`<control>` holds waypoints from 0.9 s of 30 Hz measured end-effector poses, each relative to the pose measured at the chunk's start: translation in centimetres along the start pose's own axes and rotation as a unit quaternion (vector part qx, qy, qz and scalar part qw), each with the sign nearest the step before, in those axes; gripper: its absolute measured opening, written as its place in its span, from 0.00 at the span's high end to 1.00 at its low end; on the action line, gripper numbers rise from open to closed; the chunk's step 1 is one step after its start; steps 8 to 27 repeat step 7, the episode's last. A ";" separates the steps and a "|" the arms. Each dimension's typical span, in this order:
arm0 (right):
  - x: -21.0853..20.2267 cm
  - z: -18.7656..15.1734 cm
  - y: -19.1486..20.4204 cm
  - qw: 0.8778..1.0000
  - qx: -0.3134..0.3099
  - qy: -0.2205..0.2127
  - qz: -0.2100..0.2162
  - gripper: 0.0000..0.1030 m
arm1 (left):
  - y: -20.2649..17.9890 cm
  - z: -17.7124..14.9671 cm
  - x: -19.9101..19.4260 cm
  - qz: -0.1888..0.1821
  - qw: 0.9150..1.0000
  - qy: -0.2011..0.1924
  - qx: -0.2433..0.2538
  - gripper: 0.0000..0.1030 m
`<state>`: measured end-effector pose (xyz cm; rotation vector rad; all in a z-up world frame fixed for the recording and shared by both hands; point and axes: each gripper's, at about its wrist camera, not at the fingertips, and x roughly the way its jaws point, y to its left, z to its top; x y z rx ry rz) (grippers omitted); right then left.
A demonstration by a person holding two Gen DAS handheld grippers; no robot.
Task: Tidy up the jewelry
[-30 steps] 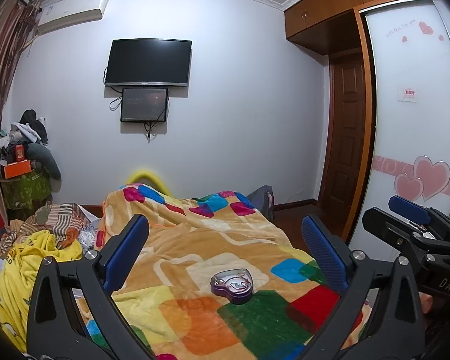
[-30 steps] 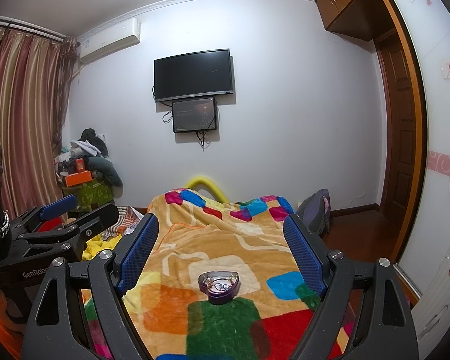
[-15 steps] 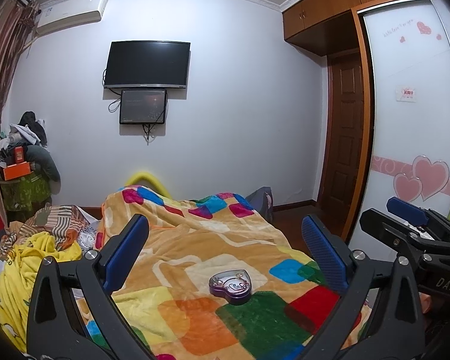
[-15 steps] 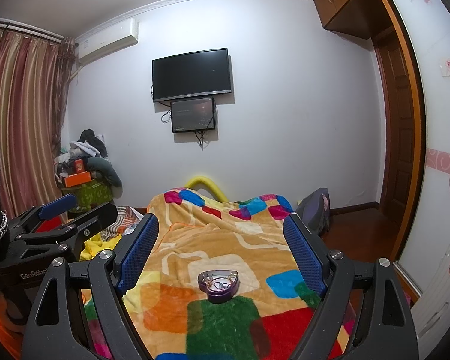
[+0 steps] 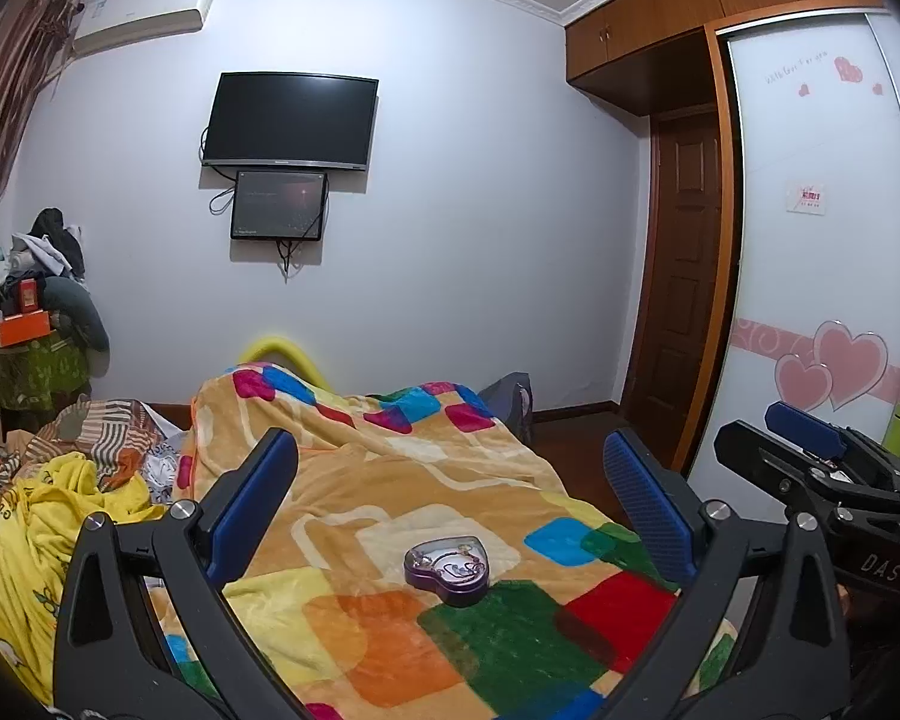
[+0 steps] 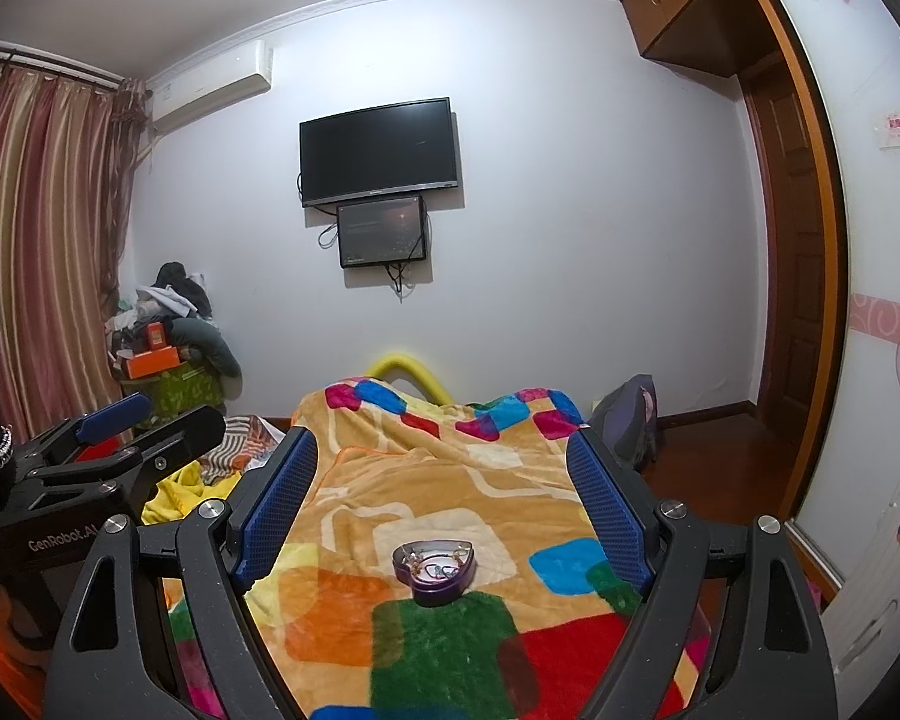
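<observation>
Hovering over the bed, the left tool and the right tool are both wide open and hold nothing. Between their fingers, on the blanket, sits a purple heart-shaped box without a lid, with small jewelry inside. Sorting may be starting or finished.

Left gripper and right gripper: black frames, silver screws, ribbed blue finger pads. White markings read "GenRobot.AI" on the left unit, "DAS" on the right.
</observation>
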<state>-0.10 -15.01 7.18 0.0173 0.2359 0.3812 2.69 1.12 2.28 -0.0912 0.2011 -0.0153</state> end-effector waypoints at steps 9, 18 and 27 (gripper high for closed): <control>0.4 -0.2 0.0 1.000 0.004 0.005 0.000 0.20 | -0.1 -0.2 0.2 0.002 1.000 0.000 0.003 0.01; 0.4 -0.2 0.0 1.000 0.004 0.005 0.000 0.20 | -0.1 -0.2 0.2 0.002 1.000 0.000 0.003 0.01; 0.4 -0.2 0.0 1.000 0.004 0.005 0.000 0.20 | -0.1 -0.2 0.2 0.002 1.000 0.000 0.003 0.01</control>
